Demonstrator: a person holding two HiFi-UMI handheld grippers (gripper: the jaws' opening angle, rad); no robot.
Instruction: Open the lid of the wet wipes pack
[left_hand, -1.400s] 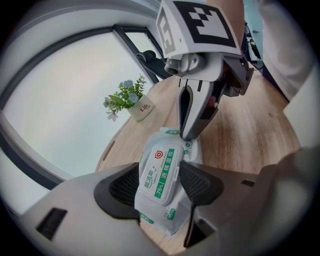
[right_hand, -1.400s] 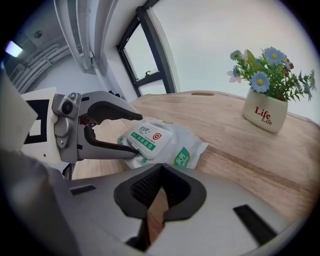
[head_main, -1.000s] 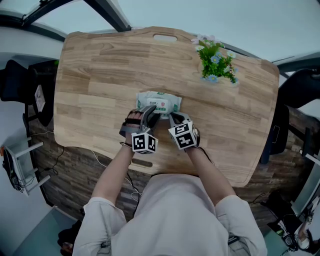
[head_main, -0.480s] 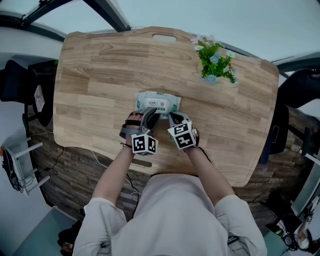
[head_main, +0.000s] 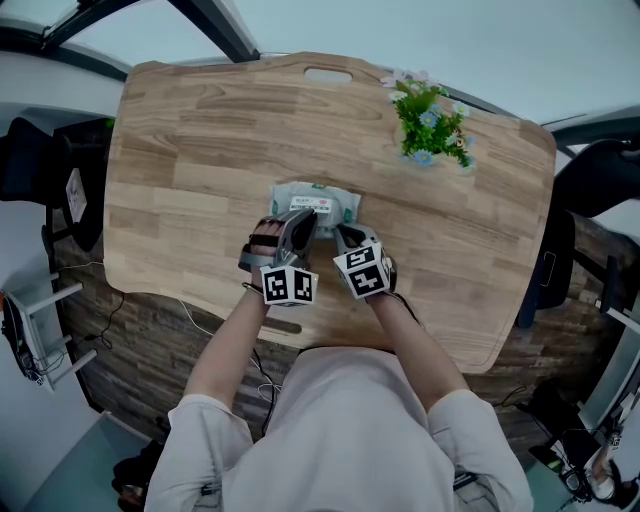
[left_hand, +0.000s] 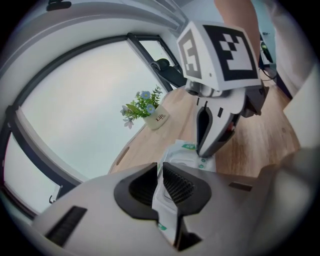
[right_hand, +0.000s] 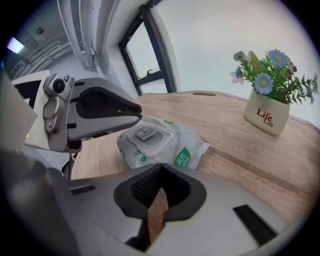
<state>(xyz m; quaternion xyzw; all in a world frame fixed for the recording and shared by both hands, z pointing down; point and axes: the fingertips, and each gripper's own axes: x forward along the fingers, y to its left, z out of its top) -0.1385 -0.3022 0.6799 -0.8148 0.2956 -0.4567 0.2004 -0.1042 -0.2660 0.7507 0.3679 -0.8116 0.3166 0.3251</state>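
The wet wipes pack (head_main: 318, 203), its lid (right_hand: 145, 135) shut, lies near the middle of the tabletop (head_main: 190, 150), the left tool (head_main: 299, 226) closing with the pack's film pinched at its 7 o'clock edge, the right tool (head_main: 345, 236) pressed together, empty, just beside its 5 o'clock corner.

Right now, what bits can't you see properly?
Head view: the near edge of the wet wipes pack hides under the left hand-held gripper and the right hand-held gripper. Its print is too small to read.
Left gripper view: the left jaws, closing on the pack, cover most of it.
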